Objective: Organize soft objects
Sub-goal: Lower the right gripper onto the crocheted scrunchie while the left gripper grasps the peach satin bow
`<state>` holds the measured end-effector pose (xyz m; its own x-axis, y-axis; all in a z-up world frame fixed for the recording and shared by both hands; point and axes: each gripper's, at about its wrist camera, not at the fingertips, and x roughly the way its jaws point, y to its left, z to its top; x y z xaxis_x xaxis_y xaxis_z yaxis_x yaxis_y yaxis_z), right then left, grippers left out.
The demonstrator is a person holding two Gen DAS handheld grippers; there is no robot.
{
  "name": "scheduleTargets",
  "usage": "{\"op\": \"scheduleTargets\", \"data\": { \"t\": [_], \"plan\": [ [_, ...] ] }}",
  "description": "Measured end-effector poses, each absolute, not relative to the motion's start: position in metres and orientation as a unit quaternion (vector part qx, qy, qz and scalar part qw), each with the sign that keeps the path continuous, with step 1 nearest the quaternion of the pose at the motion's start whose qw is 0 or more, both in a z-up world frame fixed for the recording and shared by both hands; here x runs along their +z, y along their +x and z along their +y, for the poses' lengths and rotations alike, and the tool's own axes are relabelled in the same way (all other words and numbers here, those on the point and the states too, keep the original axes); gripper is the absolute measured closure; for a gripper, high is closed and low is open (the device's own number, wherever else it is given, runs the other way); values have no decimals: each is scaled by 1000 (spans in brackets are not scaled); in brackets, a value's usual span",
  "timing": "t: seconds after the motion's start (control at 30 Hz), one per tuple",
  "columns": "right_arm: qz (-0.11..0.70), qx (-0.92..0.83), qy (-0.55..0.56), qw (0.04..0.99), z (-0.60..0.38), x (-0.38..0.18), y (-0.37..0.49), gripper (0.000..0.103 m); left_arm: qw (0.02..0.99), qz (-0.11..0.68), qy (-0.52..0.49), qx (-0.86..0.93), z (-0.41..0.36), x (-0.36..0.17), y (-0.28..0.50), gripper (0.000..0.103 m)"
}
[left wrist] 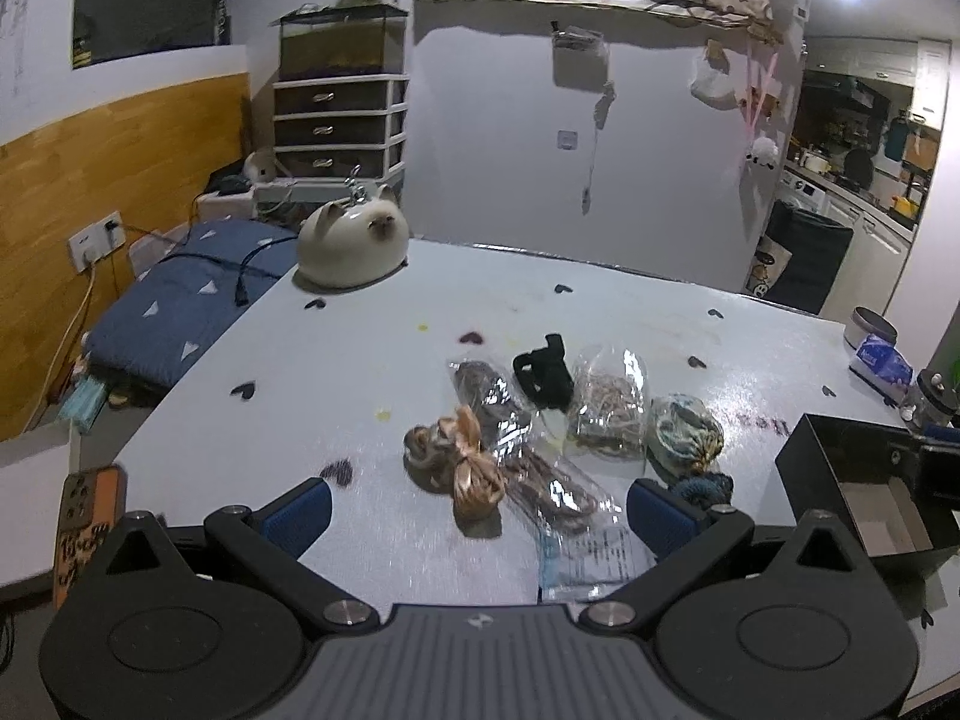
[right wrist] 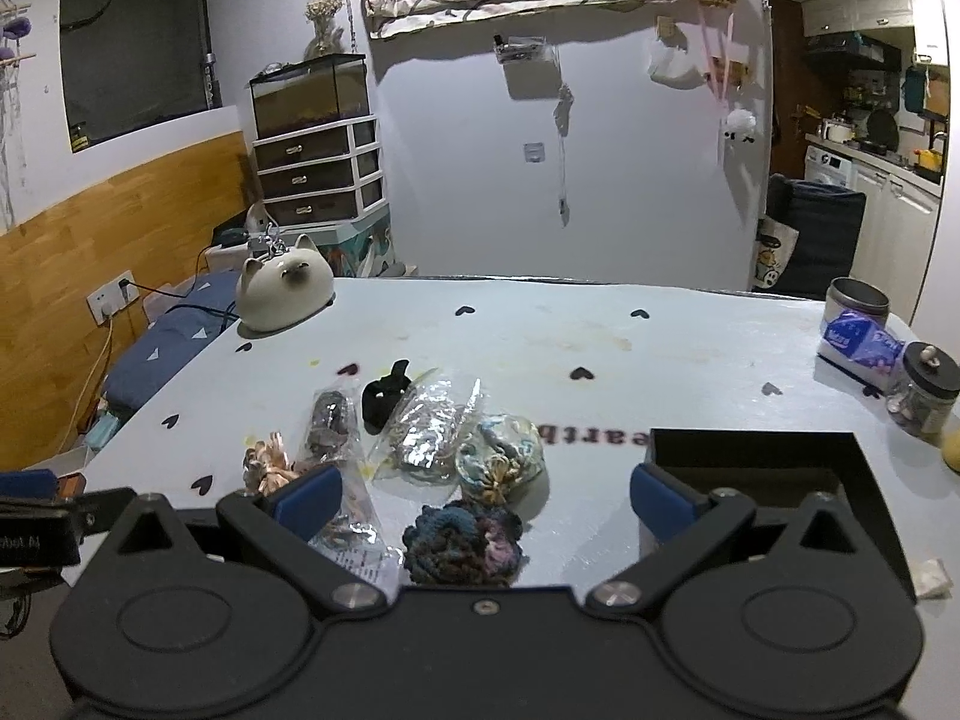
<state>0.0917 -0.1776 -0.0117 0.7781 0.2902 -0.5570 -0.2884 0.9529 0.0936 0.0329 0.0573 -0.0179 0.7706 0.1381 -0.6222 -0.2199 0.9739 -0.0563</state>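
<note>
Several soft hair accessories lie clustered on the white table (left wrist: 372, 354): a bronze satin scrunchie (left wrist: 465, 468), a dark item in a clear bag (left wrist: 516, 444), a black scrunchie (left wrist: 543, 372), a bagged beige one (left wrist: 609, 408), a blue patterned scrunchie (left wrist: 684, 432). A dark knitted scrunchie (right wrist: 462, 543) lies nearest the right gripper. The black open box (right wrist: 756, 462) stands at right, also in the left wrist view (left wrist: 864, 480). My left gripper (left wrist: 480, 513) is open, just short of the bronze scrunchie. My right gripper (right wrist: 486, 498) is open, empty, above the knitted scrunchie.
A ceramic cat figure (left wrist: 354, 243) sits at the table's far left corner. A tin (right wrist: 855, 300), a tissue pack (right wrist: 858, 345) and a glass jar (right wrist: 924, 390) stand along the right edge. A blue cushion (left wrist: 180, 300) lies left of the table.
</note>
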Motion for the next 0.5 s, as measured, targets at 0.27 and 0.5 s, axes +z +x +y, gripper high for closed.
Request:
{"op": "scheduleTargets", "data": {
  "t": [0.27,0.5],
  "plan": [
    [323,149,3,935,-168,-32,126,0,942,329,-40,51,72,-28,69,0],
    [380,167,4,910,-154,-63,163,0,936,353,16,-17,82,-46,108,0]
  ]
}}
